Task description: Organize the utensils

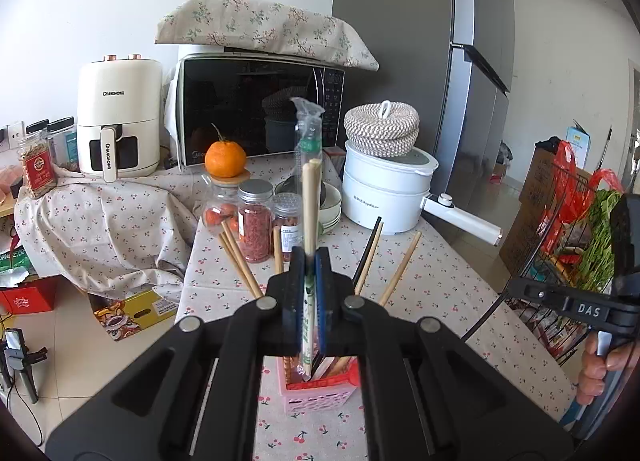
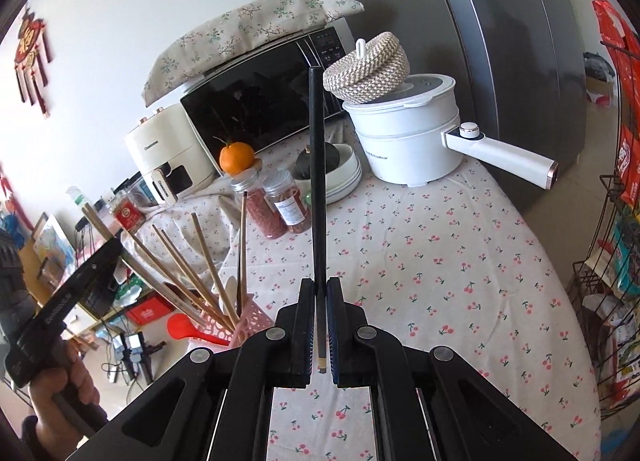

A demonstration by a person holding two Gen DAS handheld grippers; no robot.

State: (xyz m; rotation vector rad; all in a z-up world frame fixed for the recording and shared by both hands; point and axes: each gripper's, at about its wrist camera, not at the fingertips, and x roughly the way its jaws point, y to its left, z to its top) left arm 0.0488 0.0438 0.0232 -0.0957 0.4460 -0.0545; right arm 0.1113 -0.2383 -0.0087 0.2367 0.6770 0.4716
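Two utensils are gripped: wrapped wooden chopsticks are clamped upright in the left claw above the pink basket near the tabletop's edge, while a black chopstick is pinched in the right claw, tilted downward.

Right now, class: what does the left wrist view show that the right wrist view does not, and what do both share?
Left wrist only: the left gripper shut on wrapped chopsticks, and leafy greens in a wire rack.
Right wrist only: the right gripper shut on a black chopstick, and a red wall ornament.
Both: the orange, microwave, white pot and pink holder.
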